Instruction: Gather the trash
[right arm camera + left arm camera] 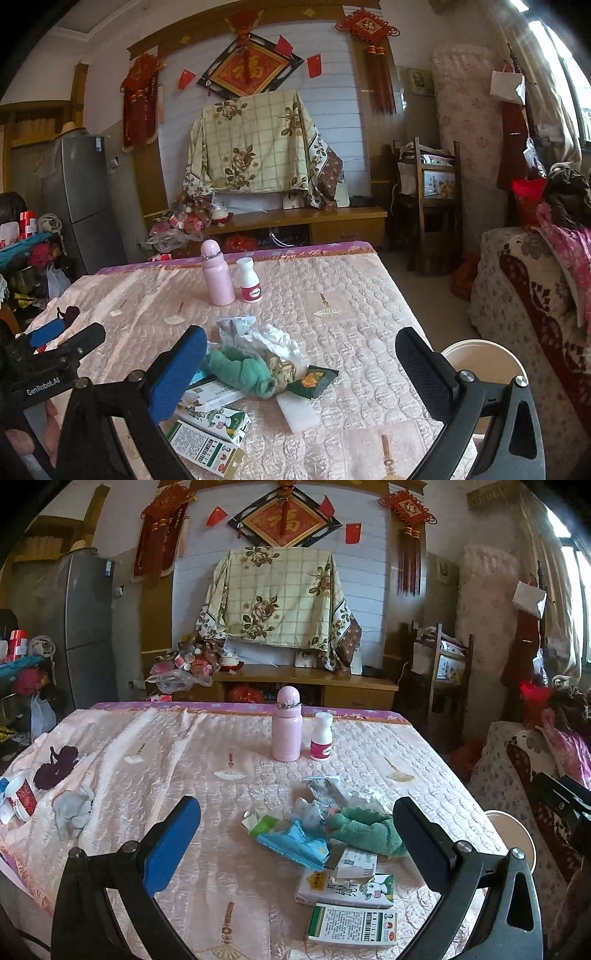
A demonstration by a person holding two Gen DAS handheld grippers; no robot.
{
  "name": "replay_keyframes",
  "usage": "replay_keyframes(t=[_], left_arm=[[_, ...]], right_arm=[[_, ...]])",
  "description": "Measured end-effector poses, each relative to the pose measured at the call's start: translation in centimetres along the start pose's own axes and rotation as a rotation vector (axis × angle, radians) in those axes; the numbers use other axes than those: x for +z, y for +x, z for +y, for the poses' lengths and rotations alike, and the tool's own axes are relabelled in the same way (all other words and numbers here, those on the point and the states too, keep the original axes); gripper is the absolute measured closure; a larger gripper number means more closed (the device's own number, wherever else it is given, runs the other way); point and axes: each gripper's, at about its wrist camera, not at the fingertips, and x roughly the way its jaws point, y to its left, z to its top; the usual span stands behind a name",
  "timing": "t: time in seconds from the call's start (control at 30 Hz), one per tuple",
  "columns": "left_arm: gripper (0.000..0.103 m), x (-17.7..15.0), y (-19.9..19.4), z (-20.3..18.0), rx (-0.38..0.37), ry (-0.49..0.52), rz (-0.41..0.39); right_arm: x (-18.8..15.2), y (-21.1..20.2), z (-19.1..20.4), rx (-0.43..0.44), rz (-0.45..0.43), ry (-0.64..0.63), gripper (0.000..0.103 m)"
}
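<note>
A pile of trash lies on the pink quilted table [207, 760]: a blue wrapper [295, 843], a silver wrapper [325, 790], a milk carton [347, 886] and a green-and-white box [352, 923], with a green cloth [365, 829] among them. My left gripper [295, 834] hovers open just short of the pile, holding nothing. In the right wrist view I see crumpled white tissue [277, 341], a dark green wrapper [314, 380], the green cloth [243, 373] and the milk carton [218, 421]. My right gripper [301, 365] is open above them, holding nothing.
A pink bottle [287, 725] and a small white bottle [321, 736] stand at the table's far side. A grey rag [74, 812] and a red-and-white cup [22, 797] lie at the left. A white bin [484, 365] stands beside the table's right edge, a sofa [535, 295] beyond it.
</note>
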Motion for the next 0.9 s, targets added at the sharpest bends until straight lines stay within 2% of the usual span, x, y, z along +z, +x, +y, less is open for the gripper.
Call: replay_keyframes(t=[0.9], left_arm=[[0.0, 0.21, -0.12, -0.67, -0.007, 0.029, -0.032]], right_arm=[[-0.03, 0.56, 0.89, -0.015, -0.017, -0.022, 0.0]])
